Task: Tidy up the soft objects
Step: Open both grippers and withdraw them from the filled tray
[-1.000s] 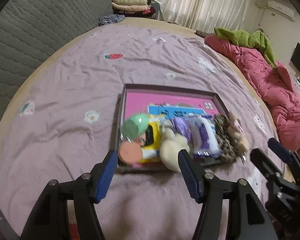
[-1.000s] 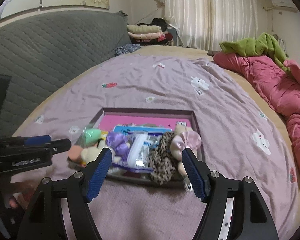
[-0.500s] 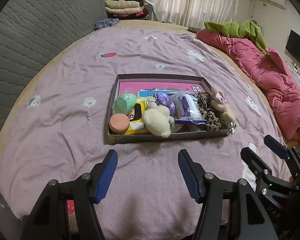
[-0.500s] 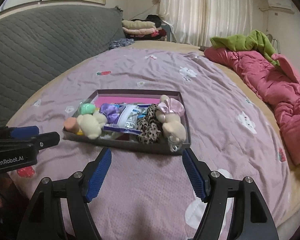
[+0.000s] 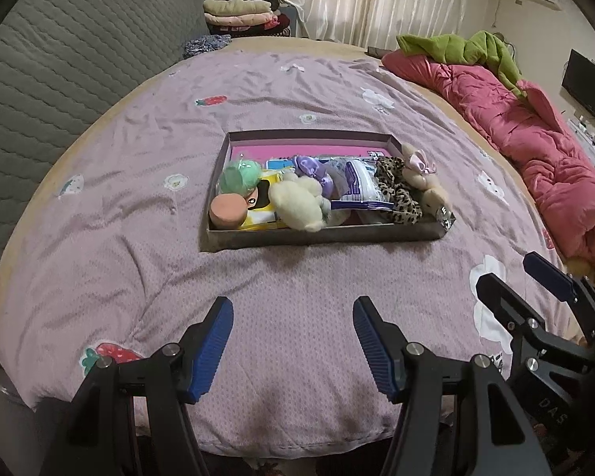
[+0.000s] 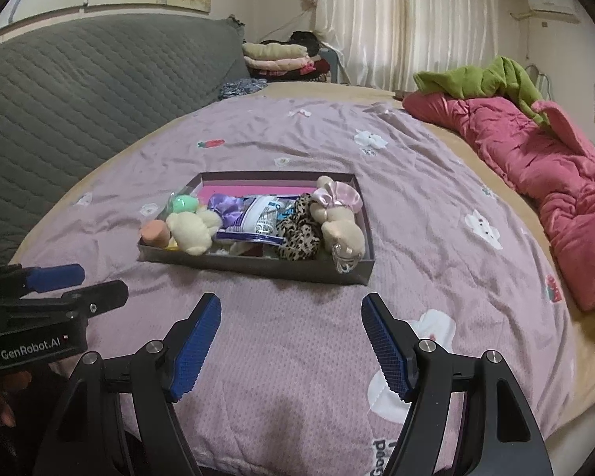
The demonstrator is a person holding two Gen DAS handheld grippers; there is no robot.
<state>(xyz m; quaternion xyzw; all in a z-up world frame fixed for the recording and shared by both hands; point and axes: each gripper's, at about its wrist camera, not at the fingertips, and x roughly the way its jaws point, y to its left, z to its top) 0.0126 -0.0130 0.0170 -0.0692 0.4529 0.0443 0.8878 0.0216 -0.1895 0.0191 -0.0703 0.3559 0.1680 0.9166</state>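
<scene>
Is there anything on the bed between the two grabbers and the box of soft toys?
No. Only bare purple bedsheet lies between the open left gripper, the open right gripper and the box. Nothing visible blocks the way to the toys inside.

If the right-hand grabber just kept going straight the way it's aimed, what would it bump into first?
Probably the purple bedspread. The right gripper is open, empty and tilted downward at bare fabric short of the grey tray of soft toys. Depth is hard to judge here, so it might reach the tray's near wall instead.
</scene>
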